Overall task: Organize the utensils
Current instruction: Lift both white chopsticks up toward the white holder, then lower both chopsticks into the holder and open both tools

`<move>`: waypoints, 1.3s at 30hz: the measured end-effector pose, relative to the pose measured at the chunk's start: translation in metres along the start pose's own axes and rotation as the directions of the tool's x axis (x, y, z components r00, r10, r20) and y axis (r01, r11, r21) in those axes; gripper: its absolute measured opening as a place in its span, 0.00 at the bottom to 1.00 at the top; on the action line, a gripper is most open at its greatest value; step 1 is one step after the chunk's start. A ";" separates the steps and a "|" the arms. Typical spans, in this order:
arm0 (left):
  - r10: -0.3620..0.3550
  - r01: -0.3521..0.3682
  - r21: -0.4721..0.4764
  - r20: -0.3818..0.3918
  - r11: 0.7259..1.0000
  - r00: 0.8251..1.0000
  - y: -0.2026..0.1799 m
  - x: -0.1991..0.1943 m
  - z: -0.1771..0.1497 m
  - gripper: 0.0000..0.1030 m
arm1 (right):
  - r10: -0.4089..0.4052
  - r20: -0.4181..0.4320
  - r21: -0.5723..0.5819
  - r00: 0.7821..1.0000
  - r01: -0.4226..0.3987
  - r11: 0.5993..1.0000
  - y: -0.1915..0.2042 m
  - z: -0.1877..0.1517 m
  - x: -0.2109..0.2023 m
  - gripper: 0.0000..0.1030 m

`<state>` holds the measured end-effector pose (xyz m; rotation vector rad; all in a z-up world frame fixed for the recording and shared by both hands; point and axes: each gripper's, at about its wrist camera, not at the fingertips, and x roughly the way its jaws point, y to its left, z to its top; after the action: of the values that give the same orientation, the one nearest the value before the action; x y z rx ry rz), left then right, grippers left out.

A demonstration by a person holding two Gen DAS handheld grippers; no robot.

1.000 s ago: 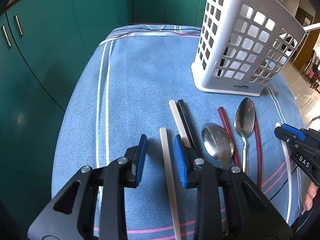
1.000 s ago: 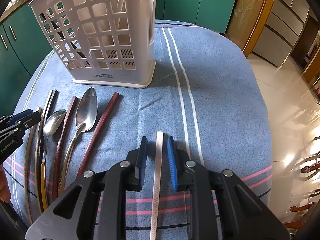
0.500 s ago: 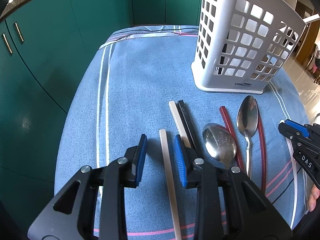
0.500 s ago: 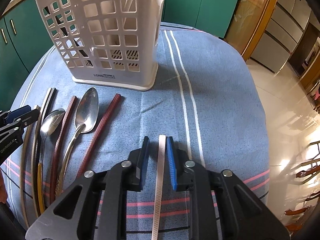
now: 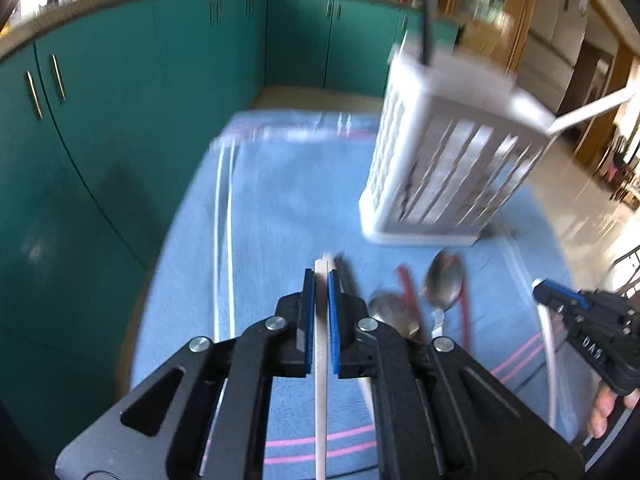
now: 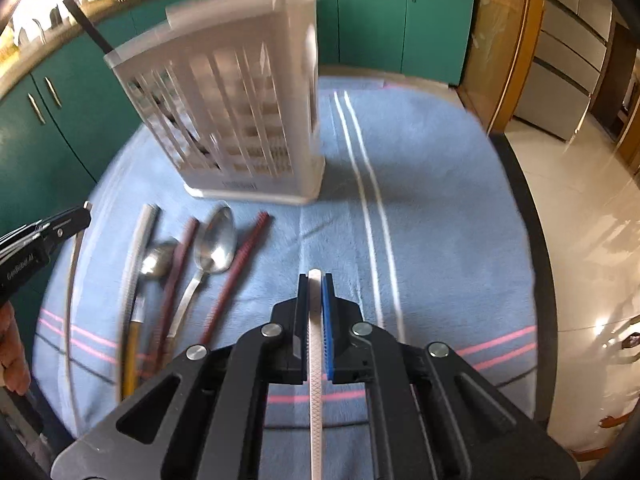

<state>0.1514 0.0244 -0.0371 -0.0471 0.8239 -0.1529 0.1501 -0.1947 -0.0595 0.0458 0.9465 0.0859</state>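
Chopsticks clamped between both pairs of fingers — beige chopstick [image 5: 321,360] left, white chopstick [image 6: 315,360] right.

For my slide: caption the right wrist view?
Right gripper clamps a white chopstick above the blue cloth, facing the basket.

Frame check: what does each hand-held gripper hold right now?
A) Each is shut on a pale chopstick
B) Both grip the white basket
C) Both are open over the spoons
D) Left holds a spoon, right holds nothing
A: the left hand-held gripper clamps a cream chopstick, and the right hand-held gripper clamps a white chopstick.
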 end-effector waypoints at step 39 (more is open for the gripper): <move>-0.086 0.276 -0.229 0.605 0.933 0.792 -0.001 -0.170 0.147 0.06 | 0.188 0.586 -0.002 0.789 -0.230 0.973 -0.014 0.153 -0.233 0.07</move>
<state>0.1450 0.0467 0.1862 -0.4535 0.2060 -0.1804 0.1391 -0.2306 0.2170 0.2312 0.3181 0.2318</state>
